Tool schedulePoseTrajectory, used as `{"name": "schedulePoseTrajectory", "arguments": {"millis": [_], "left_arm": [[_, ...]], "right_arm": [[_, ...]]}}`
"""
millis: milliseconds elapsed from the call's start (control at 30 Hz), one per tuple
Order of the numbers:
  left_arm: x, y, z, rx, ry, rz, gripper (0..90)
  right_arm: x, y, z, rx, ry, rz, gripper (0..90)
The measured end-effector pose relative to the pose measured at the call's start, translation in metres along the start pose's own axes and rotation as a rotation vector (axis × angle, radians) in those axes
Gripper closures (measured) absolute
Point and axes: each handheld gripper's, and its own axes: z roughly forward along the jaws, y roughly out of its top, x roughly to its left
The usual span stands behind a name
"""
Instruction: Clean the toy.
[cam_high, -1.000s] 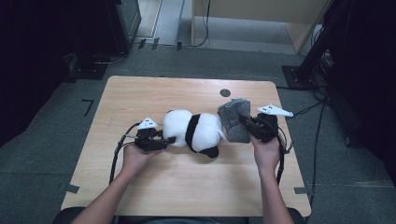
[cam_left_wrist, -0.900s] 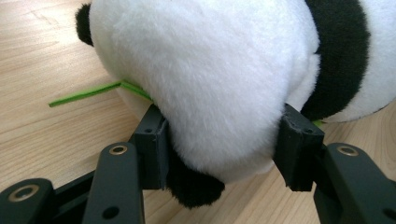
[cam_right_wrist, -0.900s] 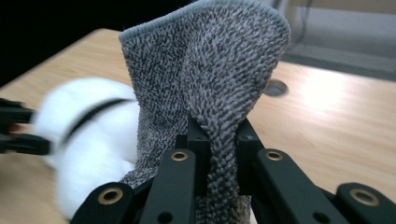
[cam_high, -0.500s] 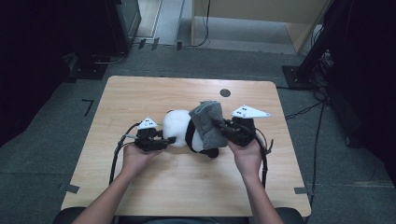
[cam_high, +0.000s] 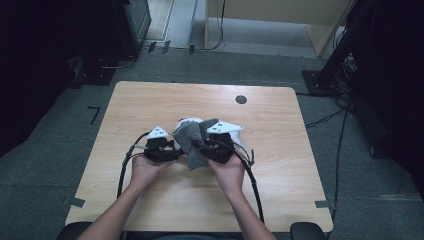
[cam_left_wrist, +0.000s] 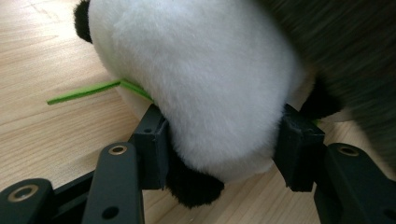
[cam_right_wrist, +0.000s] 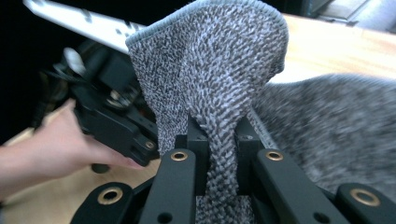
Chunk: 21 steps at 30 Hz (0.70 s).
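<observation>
The left gripper (cam_left_wrist: 219, 140) clamped the plush panda (cam_left_wrist: 201, 74) mid-table (cam_high: 300, 150). The right gripper (cam_right_wrist: 219, 135) pinched the grey cloth (cam_right_wrist: 215, 70), draped partly over the panda. Covering looked unfinished.

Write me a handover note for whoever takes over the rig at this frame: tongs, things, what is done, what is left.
Left tongs: clamped on the white and black plush panda toy, pinning it to the light wooden table.
Right tongs: shut on a fold of the grey knitted cloth.
Where things are: in the high view the cloth hangs over the panda's right part, between the two tongs; a green felt strip sticks out from under the toy.
Done: panda gripped, cloth lifted and brought onto it.
Left: probably spread the cloth fully over the panda, then release both tongs.
</observation>
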Motion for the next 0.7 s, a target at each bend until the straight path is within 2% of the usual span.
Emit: {"name": "schedulePoseTrajectory", "arguments": {"millis": [67,167,233,300,533,700], "left_arm": [[0.000,0.000,0.000,0.002,0.001,-0.004,45.0],[-0.001,-0.001,-0.001,0.009,0.003,-0.008,45.1],[-0.001,-0.001,0.000,0.012,0.003,-0.009,45.1],[-0.001,-0.001,0.000,0.013,0.002,-0.007,45.1],[-0.001,-0.001,0.000,0.024,0.003,0.003,45.2],[-0.001,-0.001,0.000,0.027,0.002,0.005,45.7]], "right_arm": [[0.001,-0.008,0.009,0.014,-0.010,0.013,83.0],[0.004,-0.020,0.020,0.031,-0.046,0.009,83.0],[0.004,-0.025,0.024,0.034,-0.053,0.011,82.8],[0.003,-0.029,0.026,0.020,-0.055,0.016,82.8],[0.000,-0.036,0.025,0.026,-0.077,-0.017,82.9],[0.000,-0.040,0.023,0.024,-0.081,-0.022,82.8]]}}
